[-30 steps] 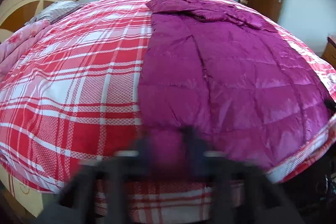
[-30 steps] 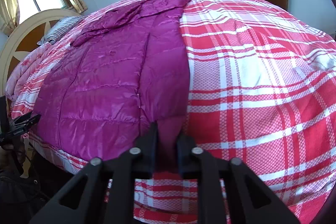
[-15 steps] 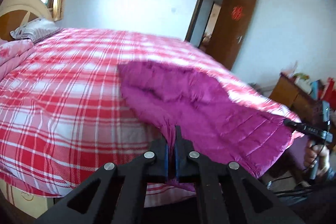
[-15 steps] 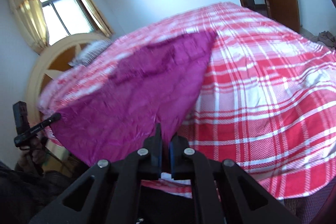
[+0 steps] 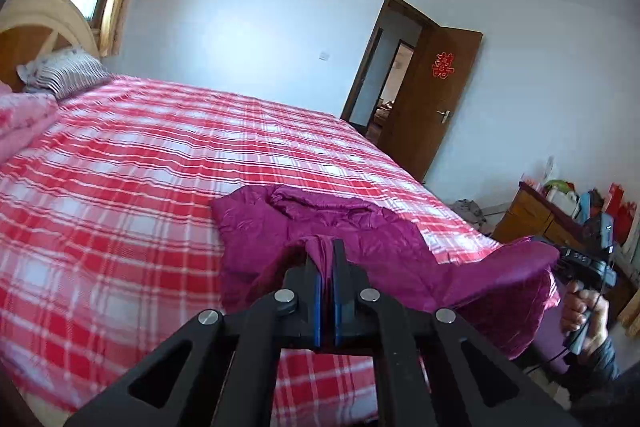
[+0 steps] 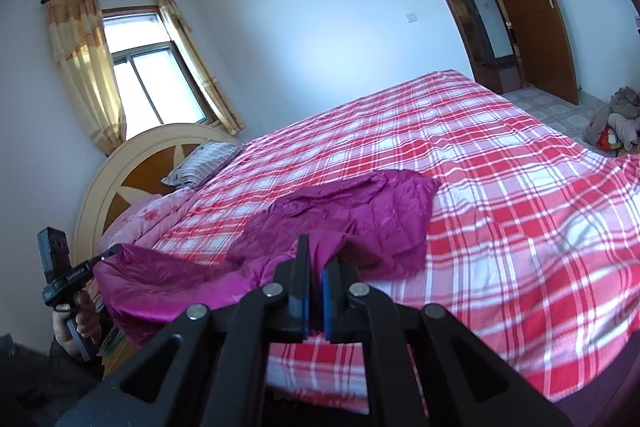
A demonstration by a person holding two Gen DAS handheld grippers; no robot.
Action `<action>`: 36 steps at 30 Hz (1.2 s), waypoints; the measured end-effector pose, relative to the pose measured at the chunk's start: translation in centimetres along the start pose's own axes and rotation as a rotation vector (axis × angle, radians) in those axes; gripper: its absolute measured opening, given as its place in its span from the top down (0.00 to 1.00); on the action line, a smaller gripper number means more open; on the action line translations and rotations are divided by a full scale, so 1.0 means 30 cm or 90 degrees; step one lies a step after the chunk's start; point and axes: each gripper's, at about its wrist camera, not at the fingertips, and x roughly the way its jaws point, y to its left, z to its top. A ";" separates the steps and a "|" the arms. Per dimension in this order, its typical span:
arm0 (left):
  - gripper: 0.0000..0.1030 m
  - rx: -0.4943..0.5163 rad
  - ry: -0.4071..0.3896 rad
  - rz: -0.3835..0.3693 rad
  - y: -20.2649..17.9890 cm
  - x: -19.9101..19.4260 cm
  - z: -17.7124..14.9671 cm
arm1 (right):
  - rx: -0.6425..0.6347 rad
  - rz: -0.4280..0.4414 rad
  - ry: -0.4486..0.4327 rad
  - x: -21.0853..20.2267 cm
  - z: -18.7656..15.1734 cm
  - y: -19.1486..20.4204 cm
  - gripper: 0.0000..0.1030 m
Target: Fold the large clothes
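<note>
A purple quilted jacket [image 5: 256, 223] lies partly on the bed, its near hem lifted off the red plaid sheet [image 5: 120, 187]. My left gripper [image 5: 326, 247] is shut on one corner of that hem, with fabric pinched between the blue pads. In the right wrist view my right gripper [image 6: 316, 253] is shut on the other corner of the jacket [image 6: 360, 211]. The hem sags between the two grippers. Each view also shows the other gripper at its edge, held in a hand [image 6: 76, 319]. The far part of the jacket rests crumpled on the sheet.
A striped pillow [image 5: 64, 71] and pink quilt [image 6: 152, 211] lie by the rounded headboard [image 6: 120, 167]. An open brown door [image 5: 436, 107] stands beyond the bed. A wooden dresser [image 5: 532, 215] with clutter is at the right, and a clothes pile [image 6: 616, 123] is on the floor.
Both grippers have risen with the jacket's hem, lifting its near part off the bed. The views have tilted up toward the walls, and the jacket has bunched nearer.
</note>
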 end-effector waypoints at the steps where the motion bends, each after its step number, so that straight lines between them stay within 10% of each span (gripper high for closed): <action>1: 0.97 0.000 -0.001 0.007 0.015 0.041 0.025 | 0.007 0.000 0.001 0.025 0.016 -0.012 0.94; 21: 0.94 -0.125 0.176 0.120 0.368 0.825 0.184 | 0.063 -0.126 0.094 0.708 0.294 -0.307 0.95; 24: 0.90 -0.184 0.190 0.119 0.396 0.825 0.208 | 0.063 -0.149 0.114 0.806 0.300 -0.348 0.95; 29: 0.85 -0.098 0.134 0.196 0.341 0.753 0.253 | 0.067 -0.168 0.133 0.907 0.294 -0.393 0.95; 31: 0.59 -0.061 0.100 0.263 0.301 0.720 0.262 | 0.060 -0.174 0.136 0.931 0.287 -0.397 0.95; 33: 0.09 -0.031 0.064 0.309 0.282 0.712 0.276 | 0.056 -0.179 0.140 0.952 0.283 -0.399 0.95; 36: 0.09 -0.007 0.018 0.348 0.255 0.690 0.281 | 0.055 -0.193 0.146 0.977 0.274 -0.417 0.95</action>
